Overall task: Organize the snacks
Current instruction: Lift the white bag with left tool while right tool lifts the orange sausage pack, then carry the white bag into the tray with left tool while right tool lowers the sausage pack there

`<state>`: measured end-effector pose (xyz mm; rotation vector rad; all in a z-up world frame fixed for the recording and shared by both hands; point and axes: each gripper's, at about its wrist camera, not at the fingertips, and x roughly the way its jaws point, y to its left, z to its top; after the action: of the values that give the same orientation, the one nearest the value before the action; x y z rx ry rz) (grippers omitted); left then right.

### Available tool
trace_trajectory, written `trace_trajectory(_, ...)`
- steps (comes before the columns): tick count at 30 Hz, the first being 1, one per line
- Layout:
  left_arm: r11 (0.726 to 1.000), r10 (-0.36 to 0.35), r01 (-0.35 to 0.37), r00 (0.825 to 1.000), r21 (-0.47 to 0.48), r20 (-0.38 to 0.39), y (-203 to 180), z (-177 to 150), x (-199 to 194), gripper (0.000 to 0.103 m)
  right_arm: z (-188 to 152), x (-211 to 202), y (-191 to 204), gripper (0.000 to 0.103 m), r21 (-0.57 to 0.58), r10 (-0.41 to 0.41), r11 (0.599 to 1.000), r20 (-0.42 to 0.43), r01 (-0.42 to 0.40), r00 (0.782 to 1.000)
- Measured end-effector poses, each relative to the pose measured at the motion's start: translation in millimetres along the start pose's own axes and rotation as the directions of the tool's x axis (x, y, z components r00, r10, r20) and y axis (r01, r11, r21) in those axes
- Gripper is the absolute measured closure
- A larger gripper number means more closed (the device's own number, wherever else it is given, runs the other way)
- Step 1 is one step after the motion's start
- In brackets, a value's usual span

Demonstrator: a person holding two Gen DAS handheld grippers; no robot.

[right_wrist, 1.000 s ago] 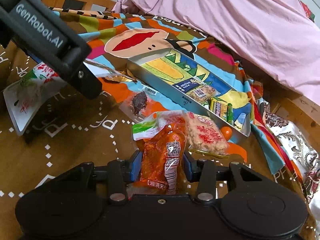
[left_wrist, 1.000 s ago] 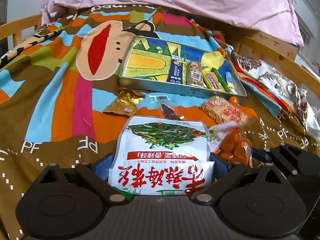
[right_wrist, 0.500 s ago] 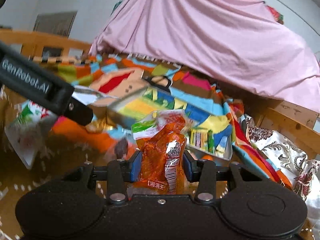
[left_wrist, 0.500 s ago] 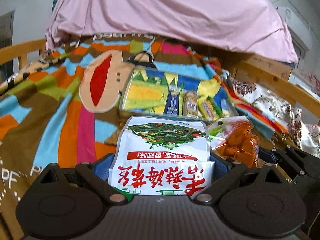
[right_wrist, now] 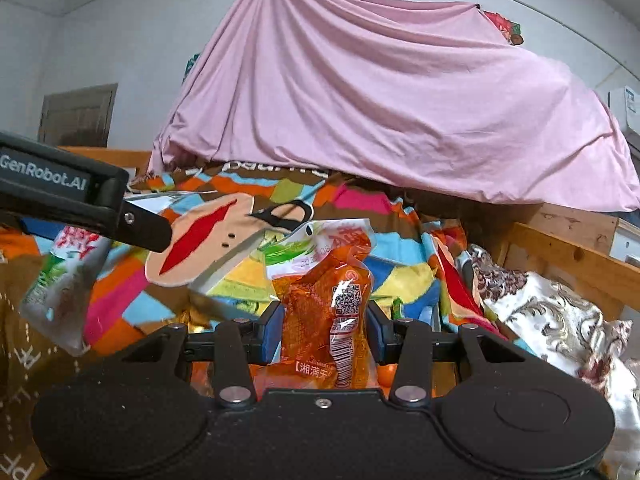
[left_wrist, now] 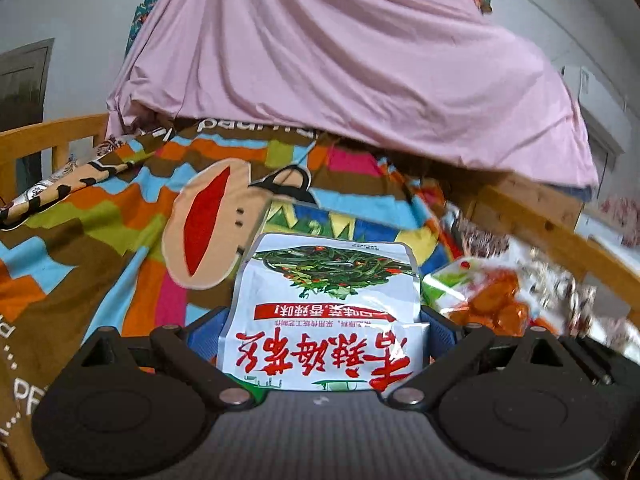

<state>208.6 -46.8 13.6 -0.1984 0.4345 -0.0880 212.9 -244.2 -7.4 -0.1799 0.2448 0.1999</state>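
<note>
I hold one snack in each tool. My left gripper (left_wrist: pixel 326 330) squeezes a white bag (left_wrist: pixel 328 304) with green leaves and red words on it. The bag sits in the low middle of the left picture, and the blue pads press on both its sides. My right gripper (right_wrist: pixel 323 330) squeezes an orange pack (right_wrist: pixel 326 308) with a little square code on it. That pack stands up in the middle of the right picture. I can see it in the left picture too, blurry, low on the right.

Both snacks are up in the air above the bright blanket (left_wrist: pixel 100 240). The big pink sheet (right_wrist: pixel 380 100) fills the top of both pictures.

The metal tray (right_wrist: pixel 224 270) for the snacks is almost hidden. I see only a bit of its gray wall behind the orange pack, a little left of middle.

To do this well, I think I should tip both tools down so I can see the tray. I should keep squeezing so nothing slips. The bags are soft and floppy, so I should move slowly. I should put one snack in first, flat and next to the others, and keep my two tools from bumping.
</note>
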Motion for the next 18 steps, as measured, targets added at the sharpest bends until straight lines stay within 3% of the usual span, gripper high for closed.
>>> trace_trajectory(11,0.999,-0.046,0.047,0.996,-0.011,0.073,-22,52,59,0.005,42,54,-55,0.058,0.051,-0.026,0.999,0.112,0.020,0.993)
trace_trajectory(18,1.000,0.010,-0.011,0.996,0.021,0.087,-30,82,123,0.005,46,114,-93,0.058,0.140,-0.067,0.989,0.138,0.048,0.988)
